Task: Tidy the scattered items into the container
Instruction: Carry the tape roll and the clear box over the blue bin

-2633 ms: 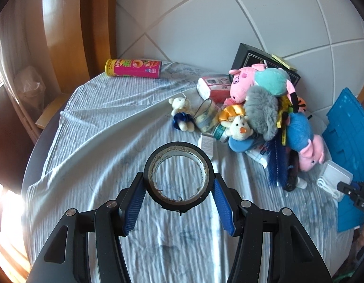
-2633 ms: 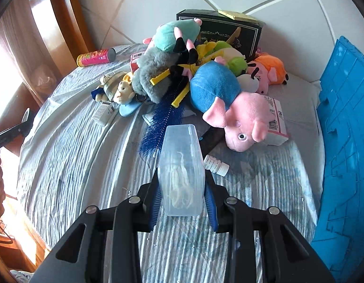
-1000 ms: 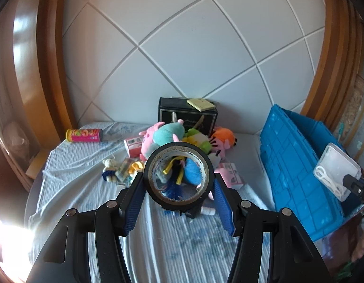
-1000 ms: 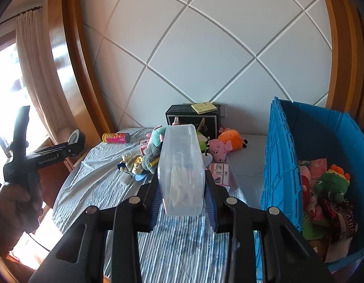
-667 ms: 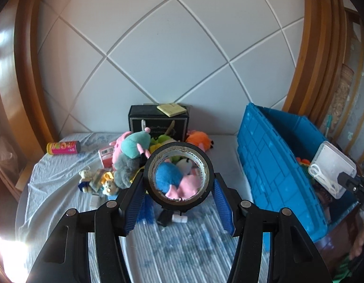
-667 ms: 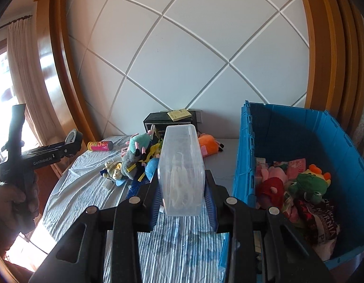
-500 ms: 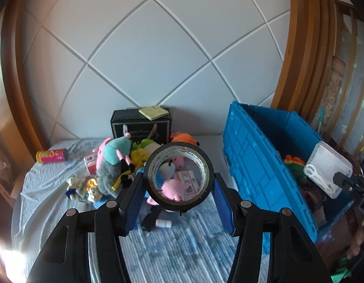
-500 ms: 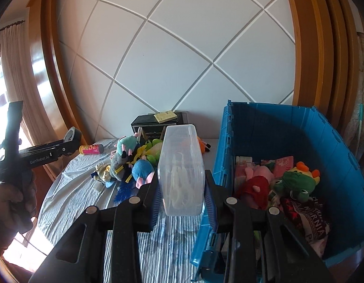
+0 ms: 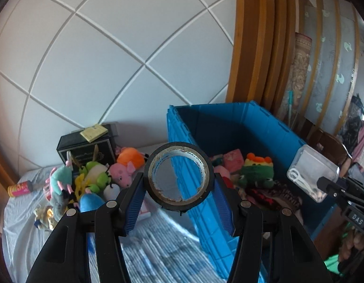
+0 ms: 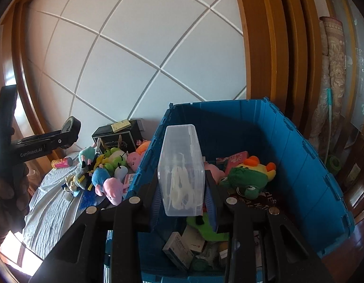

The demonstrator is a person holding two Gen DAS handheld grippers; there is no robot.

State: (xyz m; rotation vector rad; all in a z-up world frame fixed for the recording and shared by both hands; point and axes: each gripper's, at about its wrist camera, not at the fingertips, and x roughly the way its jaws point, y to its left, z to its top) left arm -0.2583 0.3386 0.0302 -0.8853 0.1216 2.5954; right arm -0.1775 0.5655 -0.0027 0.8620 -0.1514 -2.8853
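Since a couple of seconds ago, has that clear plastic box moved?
Yes. The clear box, shut in the right hand-held gripper, was low over the bed by the toys; it now hangs over the open blue crate.

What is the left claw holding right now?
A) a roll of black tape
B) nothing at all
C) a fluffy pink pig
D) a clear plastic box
A. In the left wrist view the left claw has its two blue pads pressed on either side of a roll of black tape; the clear plastic box is in the right claw, over the blue bin.
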